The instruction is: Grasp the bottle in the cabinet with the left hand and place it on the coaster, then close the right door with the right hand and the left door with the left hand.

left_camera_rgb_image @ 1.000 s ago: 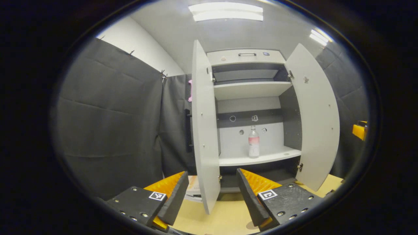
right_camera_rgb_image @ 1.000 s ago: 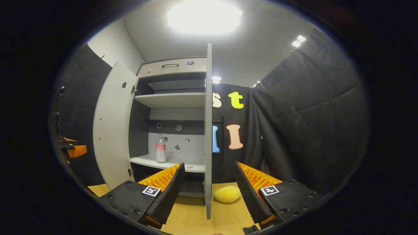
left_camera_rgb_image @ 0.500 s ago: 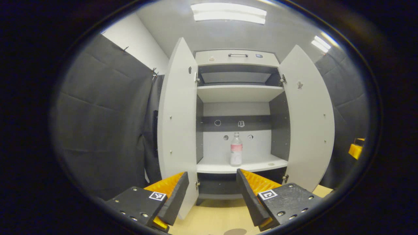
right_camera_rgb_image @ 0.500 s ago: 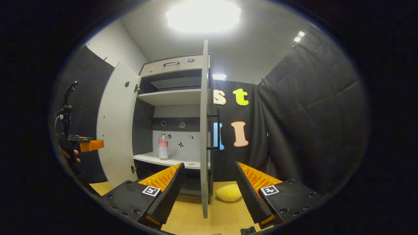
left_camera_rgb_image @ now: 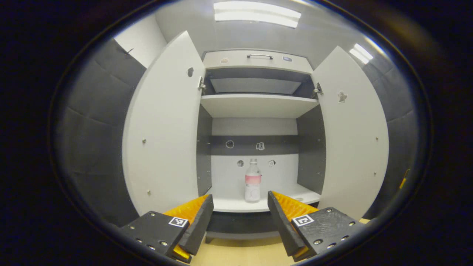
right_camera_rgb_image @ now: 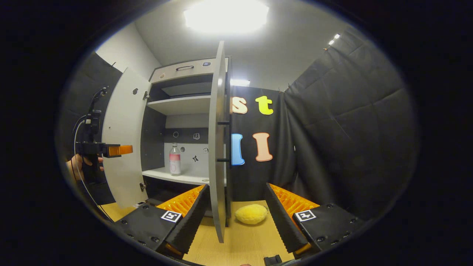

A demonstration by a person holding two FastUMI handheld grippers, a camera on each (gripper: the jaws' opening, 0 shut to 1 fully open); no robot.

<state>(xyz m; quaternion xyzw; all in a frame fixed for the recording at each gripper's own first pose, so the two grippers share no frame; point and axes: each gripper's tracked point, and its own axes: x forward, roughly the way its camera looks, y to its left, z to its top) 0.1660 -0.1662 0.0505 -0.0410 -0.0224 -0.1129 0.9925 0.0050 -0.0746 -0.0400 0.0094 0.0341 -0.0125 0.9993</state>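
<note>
I see the cabinet (left_camera_rgb_image: 255,105) doors wide; bottle (left_camera_rgb_image: 252,184) upright on its lower shelf. Left gripper (left_camera_rgb_image: 240,218) and right gripper (right_camera_rgb_image: 236,216) both spread, empty.

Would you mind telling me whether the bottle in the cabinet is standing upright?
Upright: the bottle stands cap-up on the lower shelf, free of both doors.

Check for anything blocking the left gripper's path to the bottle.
Nothing visible does. Both cabinet doors stand open, and the bottle stands alone on the lower shelf, straight ahead between the left gripper's open jaws.
</note>
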